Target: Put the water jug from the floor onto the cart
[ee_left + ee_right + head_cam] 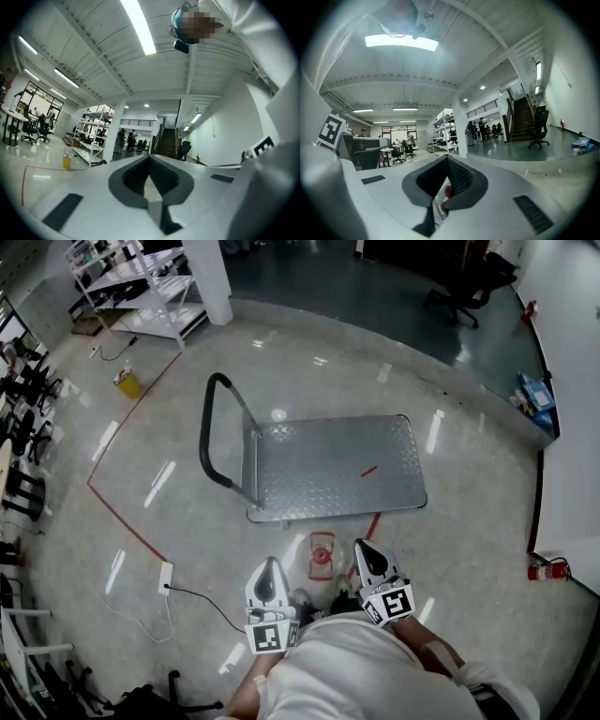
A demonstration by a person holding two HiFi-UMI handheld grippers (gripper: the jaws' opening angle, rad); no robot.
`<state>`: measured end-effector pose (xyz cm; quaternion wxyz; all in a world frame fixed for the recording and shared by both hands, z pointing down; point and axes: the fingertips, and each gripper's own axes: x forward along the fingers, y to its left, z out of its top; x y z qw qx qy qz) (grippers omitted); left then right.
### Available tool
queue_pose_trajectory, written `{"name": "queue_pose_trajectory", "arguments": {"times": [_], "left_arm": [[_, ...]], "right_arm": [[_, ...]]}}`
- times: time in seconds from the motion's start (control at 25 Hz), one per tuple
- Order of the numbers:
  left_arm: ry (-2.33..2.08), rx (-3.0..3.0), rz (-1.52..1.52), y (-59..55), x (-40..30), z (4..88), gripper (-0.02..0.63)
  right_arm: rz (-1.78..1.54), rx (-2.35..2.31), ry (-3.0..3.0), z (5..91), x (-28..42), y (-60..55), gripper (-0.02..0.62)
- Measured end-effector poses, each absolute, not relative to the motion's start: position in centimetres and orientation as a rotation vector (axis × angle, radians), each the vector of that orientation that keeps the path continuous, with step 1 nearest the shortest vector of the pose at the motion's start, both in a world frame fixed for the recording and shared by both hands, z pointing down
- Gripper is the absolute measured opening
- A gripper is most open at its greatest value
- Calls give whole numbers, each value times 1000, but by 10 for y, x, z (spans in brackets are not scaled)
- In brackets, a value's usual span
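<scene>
The water jug stands on the floor just in front of me, clear with a red cap and red handle frame, close to the near edge of the cart. The cart is a grey metal platform with a black push handle at its left. My left gripper is held level to the left of the jug, jaws shut and empty. My right gripper is level to the jug's right, also shut and empty. In the right gripper view, red parts of the jug show through the gap behind the closed jaws.
A red tape line runs across the floor left of the cart. A power strip with a cable lies at my left. A yellow container, a white shelf rack and a pillar stand far left. A fire extinguisher lies at right.
</scene>
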<state>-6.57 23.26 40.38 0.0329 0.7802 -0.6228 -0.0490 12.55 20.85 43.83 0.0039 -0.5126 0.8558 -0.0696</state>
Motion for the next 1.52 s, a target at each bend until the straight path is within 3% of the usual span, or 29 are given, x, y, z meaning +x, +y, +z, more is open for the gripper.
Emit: {"name": "queue_pose_trajectory", "arguments": {"times": [0.28, 0.44, 0.6, 0.84, 1.32, 1.52], "left_arm": [[-1931, 2421, -152, 233, -67, 395, 3], [-1947, 2411, -149, 225, -74, 397, 3], [-1978, 2352, -129, 215, -92, 423, 3], [-1947, 2270, -13, 223, -112, 476, 3], [-1916, 2101, 71, 234, -129, 554, 3], [-1907, 2092, 103, 240, -134, 562, 3]], "right_arm": [[-400, -1703, 2856, 504, 114, 177, 14], [-774, -1655, 3142, 608, 88, 151, 18], [-1284, -1544, 3383, 756, 71, 166, 188], [-1655, -1396, 3604, 903, 61, 218, 262], [-1803, -1408, 3717, 1008, 47, 230, 288], [-1690, -1484, 3726, 1014, 50, 222, 285]]}}
